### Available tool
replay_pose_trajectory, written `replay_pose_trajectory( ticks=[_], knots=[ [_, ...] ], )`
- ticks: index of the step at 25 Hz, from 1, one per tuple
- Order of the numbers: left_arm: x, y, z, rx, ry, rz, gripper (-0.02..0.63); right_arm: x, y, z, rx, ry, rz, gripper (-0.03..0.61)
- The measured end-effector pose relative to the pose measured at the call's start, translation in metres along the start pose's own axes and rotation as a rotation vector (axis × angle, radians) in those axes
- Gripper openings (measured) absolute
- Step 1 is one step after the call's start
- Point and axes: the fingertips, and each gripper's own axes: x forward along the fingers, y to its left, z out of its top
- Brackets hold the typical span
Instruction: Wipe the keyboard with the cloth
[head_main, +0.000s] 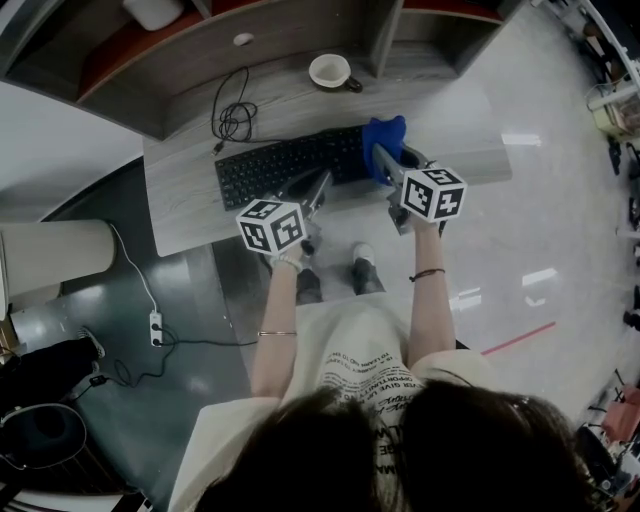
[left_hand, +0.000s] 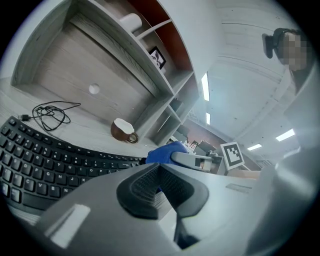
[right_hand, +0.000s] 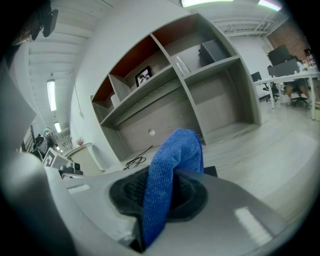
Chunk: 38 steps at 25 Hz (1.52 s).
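Note:
A black keyboard (head_main: 285, 165) lies on the grey desk (head_main: 180, 200). My right gripper (head_main: 382, 157) is shut on a blue cloth (head_main: 384, 142) that hangs over the keyboard's right end; in the right gripper view the cloth (right_hand: 170, 175) bulges up from between the shut jaws. My left gripper (head_main: 322, 182) sits at the keyboard's front edge, near its middle, shut with nothing in it. The left gripper view shows the keyboard (left_hand: 45, 160) at lower left and the blue cloth (left_hand: 162, 152) just past the jaws.
A brown mug with a white inside (head_main: 331, 71) stands behind the keyboard. A coiled black cable (head_main: 232, 118) lies at the back left of the desk. Shelf compartments (head_main: 150, 60) rise behind. A power strip (head_main: 155, 328) lies on the floor at left.

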Motion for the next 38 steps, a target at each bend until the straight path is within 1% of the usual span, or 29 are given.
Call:
replay_pose_trajectory(
  ticks=[19, 38],
  knots=[
    [-0.032, 0.024, 0.005, 0.004, 0.001, 0.025, -0.012, 0.019, 0.028, -0.009, 0.016, -0.010, 0.009, 0.052],
    [-0.058, 0.047, 0.009, -0.001, 0.005, 0.017, -0.012, 0.035, 0.052, -0.019, 0.016, -0.014, -0.010, 0.052]
  ],
)
